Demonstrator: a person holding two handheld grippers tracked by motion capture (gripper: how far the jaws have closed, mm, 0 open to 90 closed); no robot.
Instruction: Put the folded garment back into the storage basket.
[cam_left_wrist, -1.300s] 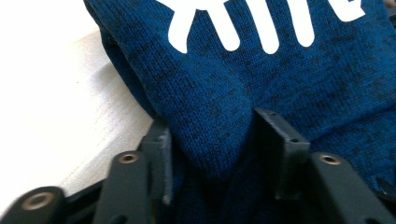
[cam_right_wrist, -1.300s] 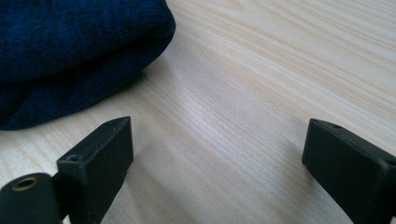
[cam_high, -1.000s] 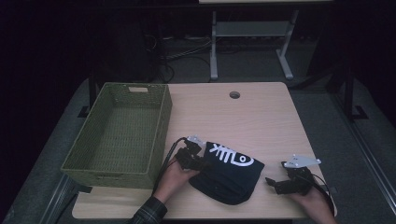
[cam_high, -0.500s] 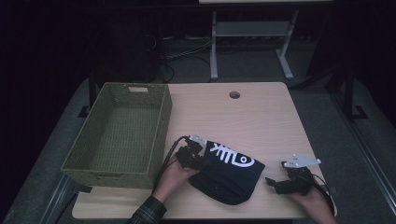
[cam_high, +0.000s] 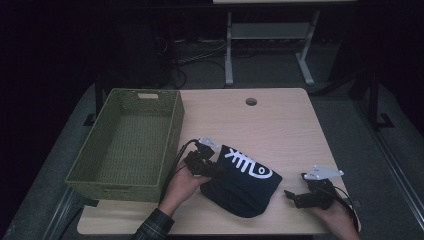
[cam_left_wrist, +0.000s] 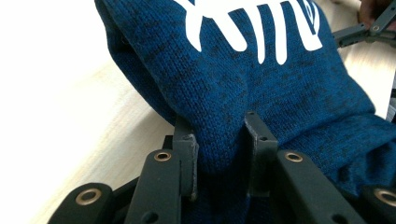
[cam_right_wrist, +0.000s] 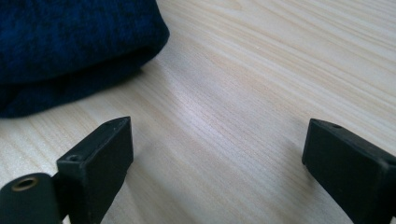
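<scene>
A folded dark blue knit garment (cam_high: 241, 186) with a white printed mark lies on the near part of the desk (cam_high: 280, 125), just right of the green woven basket (cam_high: 127, 145). The left gripper (cam_high: 212, 167) is at the garment's left edge, and in the left gripper view its two black fingers (cam_left_wrist: 187, 154) stand narrow with a bunched fold of the blue knit (cam_left_wrist: 261, 88) pinched between them, the cloth bulging out above and around the pads. The right gripper (cam_high: 292, 196) rests low on the desk to the garment's right, apart from it; its fingers (cam_right_wrist: 100, 151) stand wide with bare wood between them, the garment's edge (cam_right_wrist: 70, 46) lying ahead and off to one side.
</scene>
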